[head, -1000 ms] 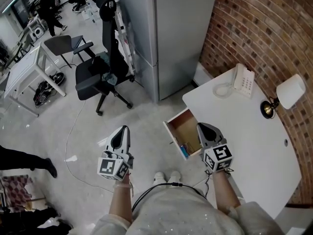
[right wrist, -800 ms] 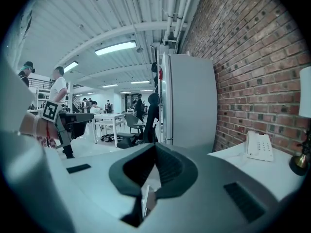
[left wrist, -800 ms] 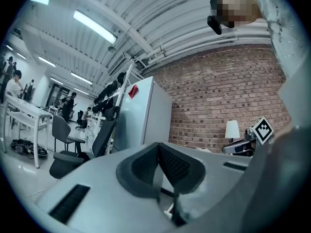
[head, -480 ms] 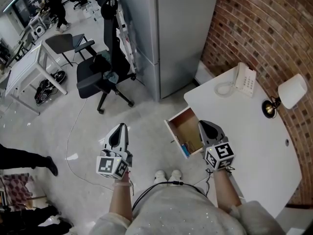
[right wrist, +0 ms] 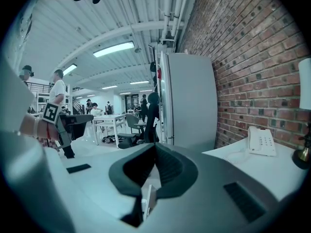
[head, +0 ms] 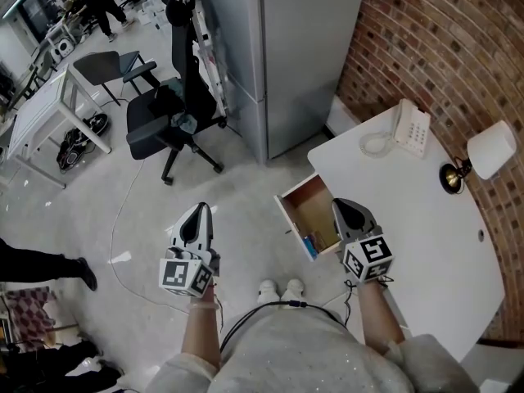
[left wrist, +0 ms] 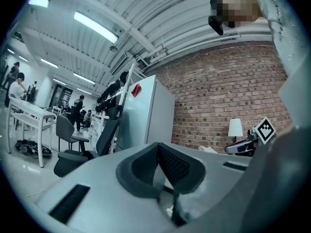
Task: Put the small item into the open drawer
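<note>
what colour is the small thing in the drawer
The small item is blue; the head view shows it best.

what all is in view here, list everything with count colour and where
desk: one, white, right side
drawer: one, wood-coloured, open at desk's left edge
small item: one, blue, inside drawer, near end
telephone: one, white, desk's far end
lamp: one, white shade, on desk
cabinet: one, grey, beyond drawer
office chair: one, black, left of cabinet
shoes: two, white, on floor
left claw: one, grey, shut, empty, above floor
right claw: one, grey, shut, empty, beside drawer
</note>
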Demonstrator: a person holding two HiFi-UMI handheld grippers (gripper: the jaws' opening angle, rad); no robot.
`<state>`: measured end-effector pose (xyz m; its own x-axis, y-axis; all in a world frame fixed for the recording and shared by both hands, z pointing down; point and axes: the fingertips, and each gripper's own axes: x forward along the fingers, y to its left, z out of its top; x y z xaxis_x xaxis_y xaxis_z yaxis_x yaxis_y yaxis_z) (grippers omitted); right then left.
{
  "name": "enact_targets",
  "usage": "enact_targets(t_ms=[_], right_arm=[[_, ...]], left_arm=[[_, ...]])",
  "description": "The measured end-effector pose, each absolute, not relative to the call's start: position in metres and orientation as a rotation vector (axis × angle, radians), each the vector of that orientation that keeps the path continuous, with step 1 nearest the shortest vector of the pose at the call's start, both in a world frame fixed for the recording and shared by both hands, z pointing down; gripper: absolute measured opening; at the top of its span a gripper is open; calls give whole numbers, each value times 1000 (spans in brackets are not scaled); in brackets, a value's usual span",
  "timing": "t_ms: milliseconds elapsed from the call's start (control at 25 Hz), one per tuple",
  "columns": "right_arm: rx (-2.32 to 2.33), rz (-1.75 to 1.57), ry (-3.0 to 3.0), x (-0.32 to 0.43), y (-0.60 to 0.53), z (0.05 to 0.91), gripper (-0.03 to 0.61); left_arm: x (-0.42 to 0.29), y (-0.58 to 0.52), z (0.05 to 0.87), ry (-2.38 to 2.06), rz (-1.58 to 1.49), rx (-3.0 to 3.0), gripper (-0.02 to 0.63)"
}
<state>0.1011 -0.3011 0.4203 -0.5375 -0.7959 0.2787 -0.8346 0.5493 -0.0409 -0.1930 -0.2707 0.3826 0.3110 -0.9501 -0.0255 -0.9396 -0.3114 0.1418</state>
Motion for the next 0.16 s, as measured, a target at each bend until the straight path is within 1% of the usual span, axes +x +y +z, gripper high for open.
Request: enact_targets(t_ms=[160], right_arm=[[1365, 255, -2557, 101, -302, 424, 5]], left_arm=[[-193, -272, 384, -1780, -159, 2459, 5]])
